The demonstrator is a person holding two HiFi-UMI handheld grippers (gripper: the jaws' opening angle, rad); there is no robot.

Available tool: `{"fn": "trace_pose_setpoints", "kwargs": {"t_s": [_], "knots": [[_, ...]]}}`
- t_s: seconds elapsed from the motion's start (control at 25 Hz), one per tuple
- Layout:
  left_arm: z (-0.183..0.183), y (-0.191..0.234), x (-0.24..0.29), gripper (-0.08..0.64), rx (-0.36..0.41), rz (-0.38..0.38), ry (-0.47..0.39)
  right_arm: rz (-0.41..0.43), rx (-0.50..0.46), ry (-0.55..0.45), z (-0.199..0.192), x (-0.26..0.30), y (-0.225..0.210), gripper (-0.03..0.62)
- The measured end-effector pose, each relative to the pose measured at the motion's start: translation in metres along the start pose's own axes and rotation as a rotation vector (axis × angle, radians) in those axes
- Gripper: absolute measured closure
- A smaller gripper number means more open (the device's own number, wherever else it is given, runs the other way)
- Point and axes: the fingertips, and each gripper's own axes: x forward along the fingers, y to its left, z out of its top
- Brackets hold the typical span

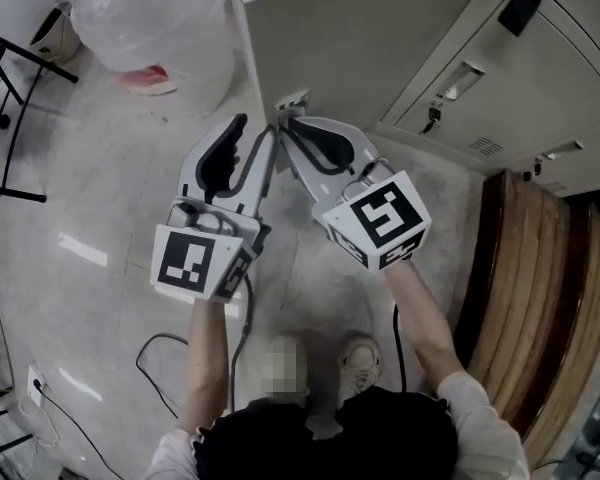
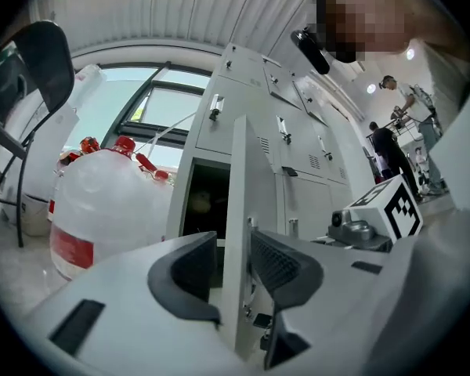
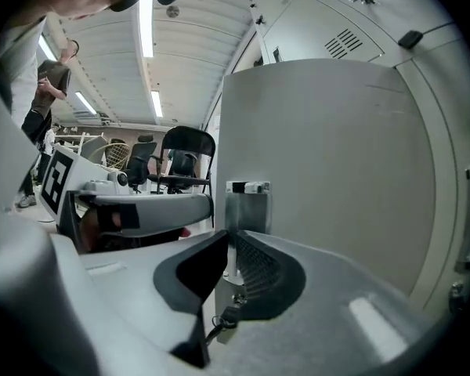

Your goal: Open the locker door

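No legible text or markings

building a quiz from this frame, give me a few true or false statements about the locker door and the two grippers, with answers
1. The locker door stands open. True.
2. The left gripper is clamped shut. False: its jaws stand apart, with the door's edge between them.
3. The right gripper is closed on the latch plate at the door's edge. True.
4. The plastic bag on the floor is black. False: it is white.
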Motion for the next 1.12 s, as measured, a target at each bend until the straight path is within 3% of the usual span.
{"fn": "trace_pose_setpoints", "kwargs": {"t_s": [0.2,0.44,0.68,0.8,1.0,1.12], "knots": [[-0.013,-0.024,-0.003,0.463,0.006,-0.084,0.083,-0.003,-0.018,0.012,-0.002,-0.025,0.009,0.563],[-0.016,-0.047,-0.008,0.465,-0.027,-0.148,0.098,-0.064,-0.042,0.019,-0.005,-0.055,0.006,0.592],[-0.016,-0.059,-0.010,0.465,-0.036,-0.182,0.110,-0.104,0.026,0.006,-0.013,-0.093,0.000,0.591],[-0.018,-0.076,-0.012,0.465,-0.054,-0.239,0.106,-0.120,0.057,0.000,-0.017,-0.107,0.000,0.591],[-0.023,-0.121,-0.008,0.466,0.025,-0.318,0.106,-0.145,0.045,-0.035,-0.004,-0.129,0.006,0.591],[-0.024,-0.141,-0.006,0.468,0.011,-0.344,0.105,-0.174,0.033,-0.043,0.002,-0.146,0.008,0.591]]}}
